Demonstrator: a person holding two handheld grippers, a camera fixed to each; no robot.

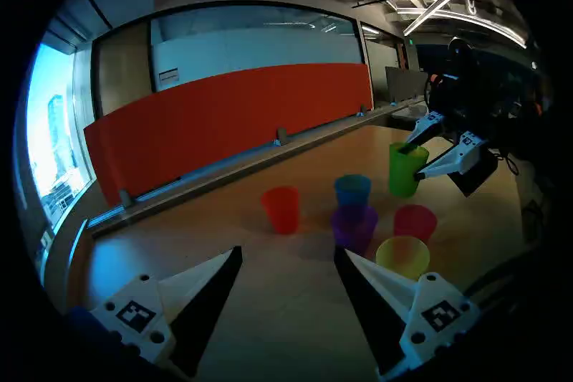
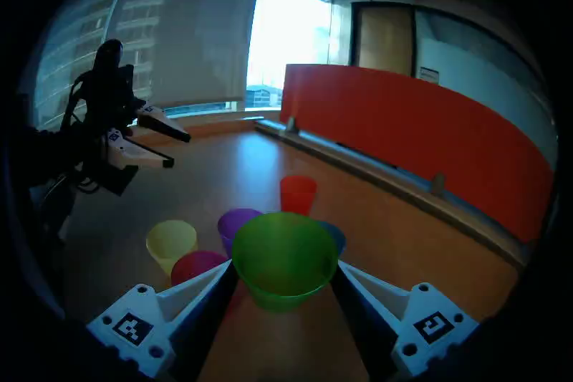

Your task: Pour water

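Note:
My right gripper (image 2: 284, 269) is shut on a green cup (image 2: 285, 260), which stands upright between its fingers, and I see no water inside it. In the left gripper view the same green cup (image 1: 407, 169) is at the right, held by that right gripper (image 1: 415, 160). My left gripper (image 1: 286, 253) is open with nothing between its fingers, low over the table in front of the other cups: orange (image 1: 281, 208), blue (image 1: 352, 190), purple (image 1: 354, 228), pink (image 1: 415, 222) and yellow (image 1: 403, 256). The right gripper view shows the left gripper (image 2: 179, 151) far off at the left.
The cups stand on a wooden table (image 1: 286, 310). An orange-red divider panel (image 1: 236, 120) runs along its far edge, with a rail at its foot. A bright window (image 2: 286, 45) lies beyond. A person's dark arm (image 2: 50, 153) holds the left gripper.

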